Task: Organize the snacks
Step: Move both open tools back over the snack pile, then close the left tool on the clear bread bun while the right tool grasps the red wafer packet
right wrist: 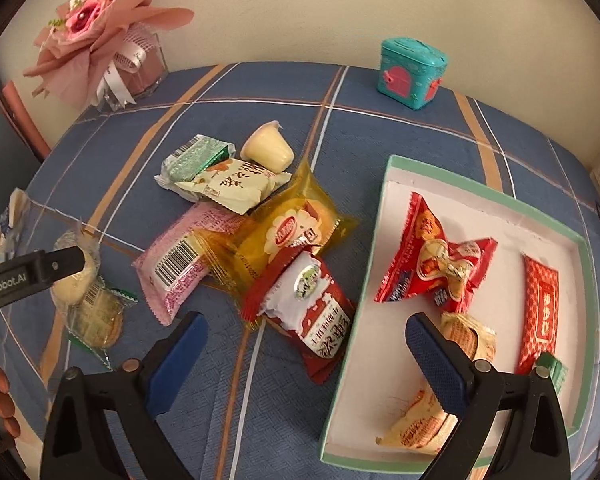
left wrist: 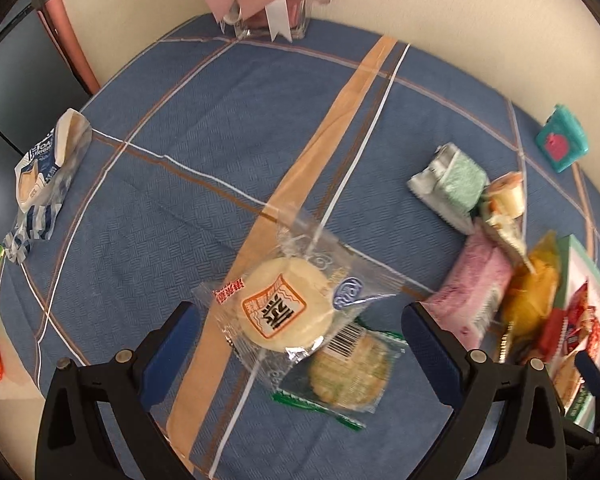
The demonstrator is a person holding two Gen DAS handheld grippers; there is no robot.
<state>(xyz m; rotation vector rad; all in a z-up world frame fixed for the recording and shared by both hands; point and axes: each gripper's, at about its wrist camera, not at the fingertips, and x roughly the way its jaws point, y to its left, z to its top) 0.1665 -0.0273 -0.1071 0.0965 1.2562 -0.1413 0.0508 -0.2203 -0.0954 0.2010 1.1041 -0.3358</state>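
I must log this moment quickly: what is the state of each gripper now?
Left gripper: open, holding nothing, over the round cake in clear wrapper.
Right gripper: open, holding nothing, over the edge of the box.

I am working in a home. A plaid tablecloth [right wrist: 284, 92] is covering the table, with a pink bouquet [right wrist: 96, 20] standing by the wall.

Loose wrapped snacks: round rice cracker [left wrist: 286, 310] overlapping green-edged cracker packet [left wrist: 350, 376], lower centre; red packets [right wrist: 434, 258] inside white tray [right wrist: 384, 240], right.
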